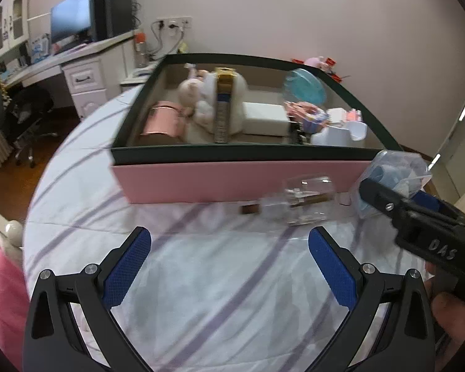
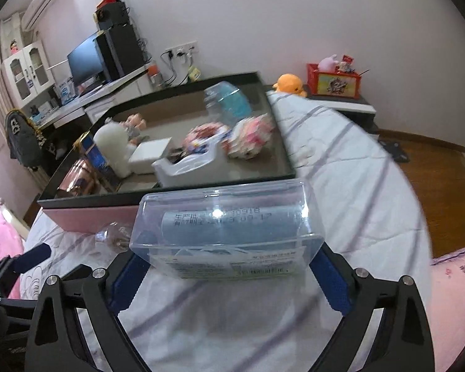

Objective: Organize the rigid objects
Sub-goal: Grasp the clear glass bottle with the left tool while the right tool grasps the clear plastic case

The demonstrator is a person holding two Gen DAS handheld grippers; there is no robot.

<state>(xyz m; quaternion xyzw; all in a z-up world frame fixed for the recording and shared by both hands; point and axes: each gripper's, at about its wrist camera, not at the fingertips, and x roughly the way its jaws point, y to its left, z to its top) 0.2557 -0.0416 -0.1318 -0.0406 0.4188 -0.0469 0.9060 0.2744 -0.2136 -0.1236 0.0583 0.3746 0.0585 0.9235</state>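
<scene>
The right claw [image 2: 226,266] has a clear plastic box with a blue roll inside [image 2: 226,232] between its blue pads, long side running left to right, and looks to be pinching it at both ends. The big pink box with the dark rim [image 2: 282,142] sits just beyond it on the striped bed sheet [image 2: 356,192]. The left claw [image 1: 229,263] is spread wide and empty. A small clear glass bottle [image 1: 297,204] lies on its side just beyond it, a bit to the right.
</scene>
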